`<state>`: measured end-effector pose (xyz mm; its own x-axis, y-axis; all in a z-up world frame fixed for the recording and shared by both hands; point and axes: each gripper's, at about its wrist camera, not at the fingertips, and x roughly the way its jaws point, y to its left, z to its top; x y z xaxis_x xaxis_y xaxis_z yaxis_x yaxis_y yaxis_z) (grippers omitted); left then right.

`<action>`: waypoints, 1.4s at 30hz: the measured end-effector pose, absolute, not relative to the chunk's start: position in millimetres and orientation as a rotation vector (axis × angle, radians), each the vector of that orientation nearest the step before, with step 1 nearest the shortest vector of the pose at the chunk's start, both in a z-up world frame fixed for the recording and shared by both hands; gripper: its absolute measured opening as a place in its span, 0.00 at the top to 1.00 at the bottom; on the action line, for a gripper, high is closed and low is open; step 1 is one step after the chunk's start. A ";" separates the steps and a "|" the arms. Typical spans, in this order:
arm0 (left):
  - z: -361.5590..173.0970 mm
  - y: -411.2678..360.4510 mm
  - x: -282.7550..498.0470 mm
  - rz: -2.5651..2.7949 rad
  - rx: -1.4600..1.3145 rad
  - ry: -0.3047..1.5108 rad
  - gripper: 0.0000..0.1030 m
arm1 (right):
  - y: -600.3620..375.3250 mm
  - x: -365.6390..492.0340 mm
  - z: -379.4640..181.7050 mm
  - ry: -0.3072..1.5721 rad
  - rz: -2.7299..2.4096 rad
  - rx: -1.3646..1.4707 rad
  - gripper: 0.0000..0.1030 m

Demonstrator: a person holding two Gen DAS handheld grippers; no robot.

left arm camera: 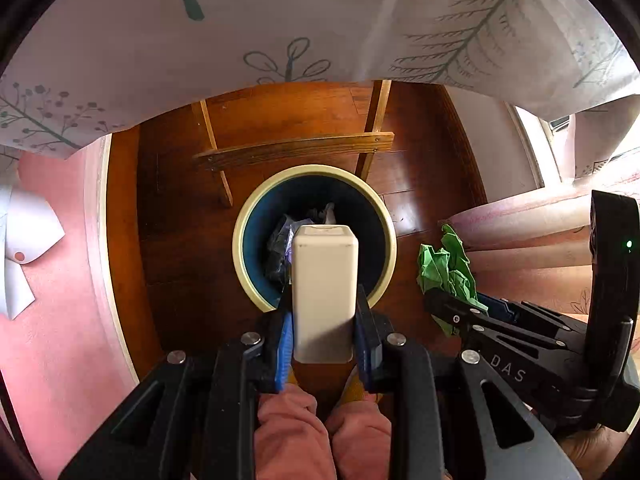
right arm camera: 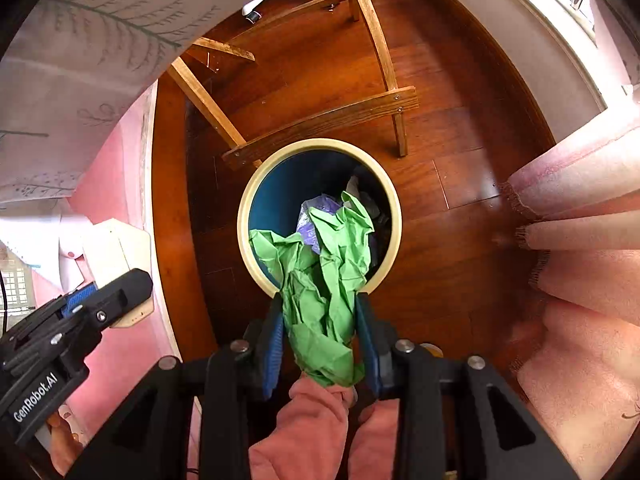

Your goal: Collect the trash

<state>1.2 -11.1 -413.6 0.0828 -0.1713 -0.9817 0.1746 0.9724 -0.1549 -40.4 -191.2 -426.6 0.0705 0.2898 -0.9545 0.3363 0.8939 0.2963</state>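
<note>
A cream, square-sided box point(left arm camera: 324, 280) stands upright between the blue pads of my left gripper point(left arm camera: 324, 295), which is shut on it. Just beyond it on the floor is a round bin point(left arm camera: 248, 216) with a cream rim and a blue inside, holding dark and purple trash. My right gripper point(right arm camera: 320, 300) is shut on a crumpled green paper point(right arm camera: 320, 264) that hangs over the near edge of the bin point(right arm camera: 320, 144). Each gripper shows at the side of the other's view: the right gripper point(left arm camera: 460, 304) with its green paper point(left arm camera: 444, 264), and the left gripper point(right arm camera: 108, 292).
A wooden frame with a crossbar point(left arm camera: 296, 150) stands right behind the bin on the dark wood floor point(right arm camera: 440, 160). A leaf-printed cloth point(left arm camera: 280, 20) hangs above. Pink fabric folds point(right arm camera: 580, 240) lie to the right, a pink surface point(left arm camera: 52, 300) to the left. A person's pink-clad legs point(left arm camera: 324, 436) are below.
</note>
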 end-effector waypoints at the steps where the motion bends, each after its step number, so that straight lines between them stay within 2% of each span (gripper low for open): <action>1: -420.8 -10.3 4.9 -0.253 0.006 1.469 0.77 | -191.8 -36.1 -432.0 1.520 -0.039 0.517 0.66; 4: -434.7 -6.3 10.9 -0.238 0.015 1.467 0.76 | -192.2 -25.9 -443.6 1.510 -0.029 0.539 0.64; 5: -437.3 -5.9 13.1 -0.235 0.014 1.463 0.72 | -192.3 -22.4 -447.1 1.505 -0.022 0.545 0.62; 7: -440.7 -2.7 17.7 -0.225 0.020 1.457 0.43 | -191.6 -17.3 -451.7 1.495 -0.009 0.550 0.53; 8: -441.5 -0.2 19.2 -0.216 0.026 1.447 0.25 | -191.5 -14.3 -454.1 1.489 -0.008 0.547 0.48; 9: -439.4 1.0 19.7 -0.203 0.030 1.435 0.18 | -191.6 -13.2 -454.8 1.484 -0.016 0.543 0.45; 12: -441.8 11.0 25.0 -0.189 0.020 1.433 0.07 | -193.6 -12.0 -455.7 1.470 -0.021 0.556 0.35; 22: -429.4 17.6 27.9 -0.189 0.021 1.412 0.07 | -193.1 -15.7 -448.2 1.454 -0.077 0.542 0.32; 30: -392.9 20.6 20.8 -0.178 0.007 1.381 0.07 | -189.7 -21.2 -423.0 1.453 -0.083 0.538 0.32; 36: -335.9 29.4 15.9 -0.152 0.002 1.368 0.07 | -186.0 -20.8 -364.5 1.420 -0.060 0.531 0.32; 42: -252.4 31.6 8.1 -0.128 0.043 1.304 0.07 | -181.8 -20.0 -282.8 1.383 -0.010 0.469 0.32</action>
<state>8.1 31.6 -252.4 0.2573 -0.0698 -0.9638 0.1187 0.9921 -0.0402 -20.0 -181.8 -282.8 0.2024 0.2639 -0.9431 0.2774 0.9081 0.3136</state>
